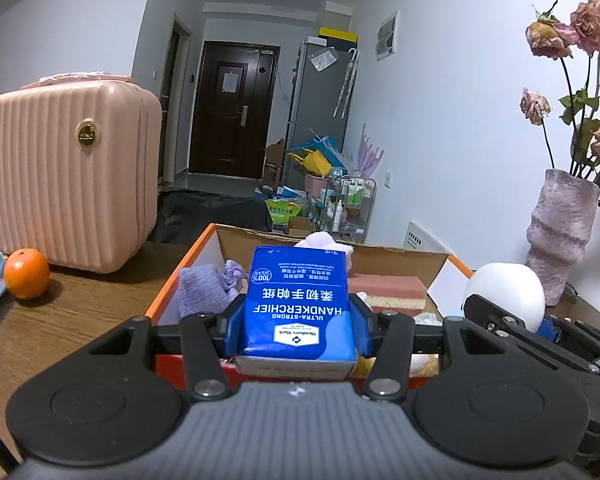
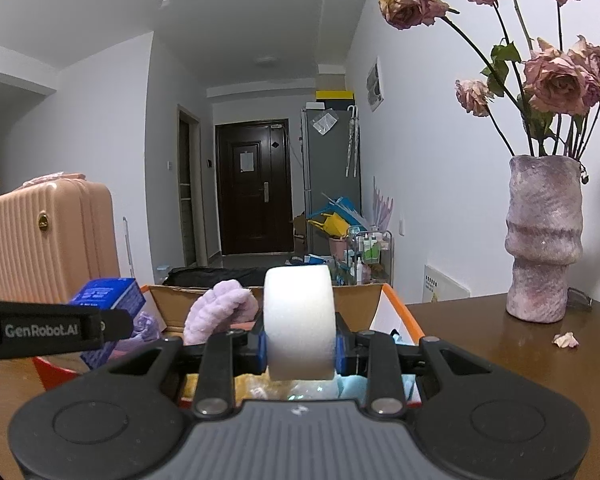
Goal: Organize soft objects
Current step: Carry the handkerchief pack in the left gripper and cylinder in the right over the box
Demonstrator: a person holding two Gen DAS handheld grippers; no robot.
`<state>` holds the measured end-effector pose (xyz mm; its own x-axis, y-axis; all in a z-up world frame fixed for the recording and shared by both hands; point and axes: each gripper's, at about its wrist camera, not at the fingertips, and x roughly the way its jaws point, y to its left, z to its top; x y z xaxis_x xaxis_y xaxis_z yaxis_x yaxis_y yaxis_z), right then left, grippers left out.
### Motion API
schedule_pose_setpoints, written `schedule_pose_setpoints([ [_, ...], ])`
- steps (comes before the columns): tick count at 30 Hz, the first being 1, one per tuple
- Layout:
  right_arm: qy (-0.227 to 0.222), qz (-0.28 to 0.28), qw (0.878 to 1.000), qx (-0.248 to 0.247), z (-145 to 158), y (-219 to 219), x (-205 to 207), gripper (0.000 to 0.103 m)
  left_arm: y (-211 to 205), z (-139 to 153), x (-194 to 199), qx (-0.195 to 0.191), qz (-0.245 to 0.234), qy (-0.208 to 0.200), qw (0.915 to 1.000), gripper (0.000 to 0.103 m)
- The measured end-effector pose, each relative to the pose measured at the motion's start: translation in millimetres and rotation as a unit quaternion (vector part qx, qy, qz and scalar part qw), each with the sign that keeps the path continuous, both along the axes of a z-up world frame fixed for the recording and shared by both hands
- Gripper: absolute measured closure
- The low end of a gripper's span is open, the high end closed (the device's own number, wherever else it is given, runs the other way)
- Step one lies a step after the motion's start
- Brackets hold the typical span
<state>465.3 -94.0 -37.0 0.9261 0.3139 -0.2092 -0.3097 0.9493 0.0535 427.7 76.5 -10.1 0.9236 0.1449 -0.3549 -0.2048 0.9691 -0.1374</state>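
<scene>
Wooden table (image 2: 480, 344): one box (image 1: 172, 284), one tissue pack (image 1: 298, 304), one sponge (image 2: 300, 320).

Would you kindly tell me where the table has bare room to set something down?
Bare wood lies between the orange and the cardboard box, and right of the box toward the vase, apart from a fallen petal. Inside the box it is crowded.

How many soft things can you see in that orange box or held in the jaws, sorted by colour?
Counting only what shows clearly:
Blue: 1, the handkerchief pack held by the left gripper
White: 1, the foam roll held by the right gripper
Purple: 2, the knitted cloth and the fluffy cloth in the box
Pink and yellow: 1, the sponge
Total: 5
</scene>
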Motion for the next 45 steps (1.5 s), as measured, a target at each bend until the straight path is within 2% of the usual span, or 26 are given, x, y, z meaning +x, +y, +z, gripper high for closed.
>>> schedule_pose_setpoints([
  [19,-0.012,0.003,1.000,-0.026,-3,3,41,0.074,-1,-6,50,0.023,0.004,-0.001,0.9997,0.051],
  [36,0.007,0.013,0.999,-0.031,-8,9,74,0.074,4,-13,84,0.053,0.008,-0.001,0.9986,0.051],
  [45,0.012,0.011,0.999,-0.037,-9,10,75,0.074,8,-14,85,0.042,0.010,-0.003,0.9991,0.050],
])
